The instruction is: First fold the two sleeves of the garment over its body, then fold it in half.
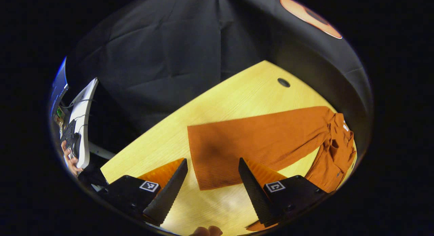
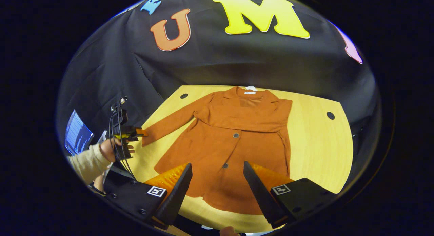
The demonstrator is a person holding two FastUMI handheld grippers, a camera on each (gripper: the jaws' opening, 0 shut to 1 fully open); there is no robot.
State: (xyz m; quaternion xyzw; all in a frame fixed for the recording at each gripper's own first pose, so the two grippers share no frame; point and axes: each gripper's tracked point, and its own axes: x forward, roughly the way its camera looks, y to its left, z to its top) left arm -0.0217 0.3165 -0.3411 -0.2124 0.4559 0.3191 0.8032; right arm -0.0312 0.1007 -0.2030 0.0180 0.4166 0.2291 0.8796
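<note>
An orange button-front garment (image 2: pixel 234 151) lies flat on the wooden table (image 2: pixel 315 151), collar at the far side. One sleeve (image 2: pixel 244 122) appears folded across the chest. The other sleeve (image 2: pixel 169 124) stretches out to the left, and its cuff (image 1: pixel 212 161) lies just ahead of my left gripper (image 1: pixel 212 192). That gripper is open, with the cuff's edge between its fingertips but not pinched. In the right gripper view, a hand holds the left gripper (image 2: pixel 127 136) at the cuff. My right gripper (image 2: pixel 217 192) hovers open over the hem, nothing held.
The table has round cable holes (image 2: pixel 330 115) (image 2: pixel 184 96) near its far corners. A screen (image 2: pixel 77 133) glows at the left, beyond the table edge. A white side desk (image 1: pixel 81 120) with a keyboard stands to the left. Black cloth walls surround the table.
</note>
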